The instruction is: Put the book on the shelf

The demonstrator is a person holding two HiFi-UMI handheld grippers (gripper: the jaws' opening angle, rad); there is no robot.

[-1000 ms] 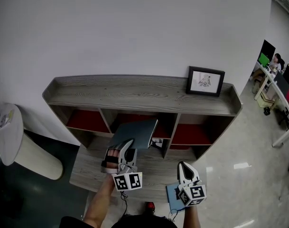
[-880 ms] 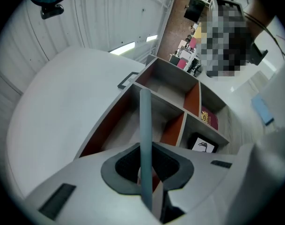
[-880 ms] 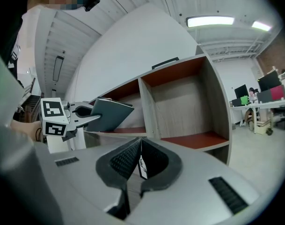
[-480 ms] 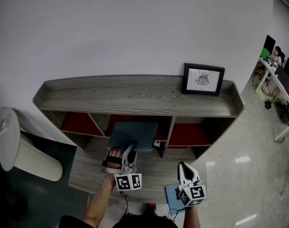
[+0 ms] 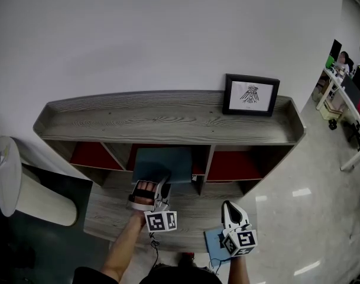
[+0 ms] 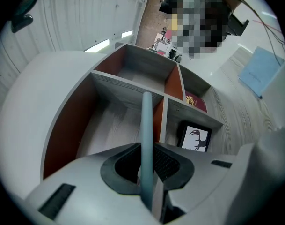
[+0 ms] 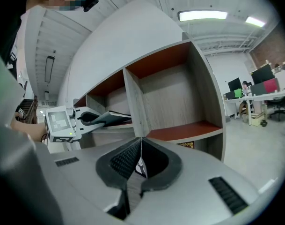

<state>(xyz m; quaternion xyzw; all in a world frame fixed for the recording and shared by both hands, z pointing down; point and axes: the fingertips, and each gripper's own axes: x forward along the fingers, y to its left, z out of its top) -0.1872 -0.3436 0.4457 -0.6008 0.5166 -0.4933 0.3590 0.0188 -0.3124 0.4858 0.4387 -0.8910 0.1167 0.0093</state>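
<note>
Insertion step. Left gripper (image 5: pixel 159 189) has its fingers pinching the teal book (image 5: pixel 163 163) by its near edge. The book is at the mouth of the middle compartment of the shelf (image 5: pixel 168 120), 12 o'clock from the gripper, with its far edge apparently just inside. Right gripper (image 5: pixel 229 208), at 4 o'clock of the left, has fingers pressed together, empty. Next move probably: push straight toward 12, stay clear of the divider (image 5: pixel 204 169) at 3 o'clock, then let go.
</note>
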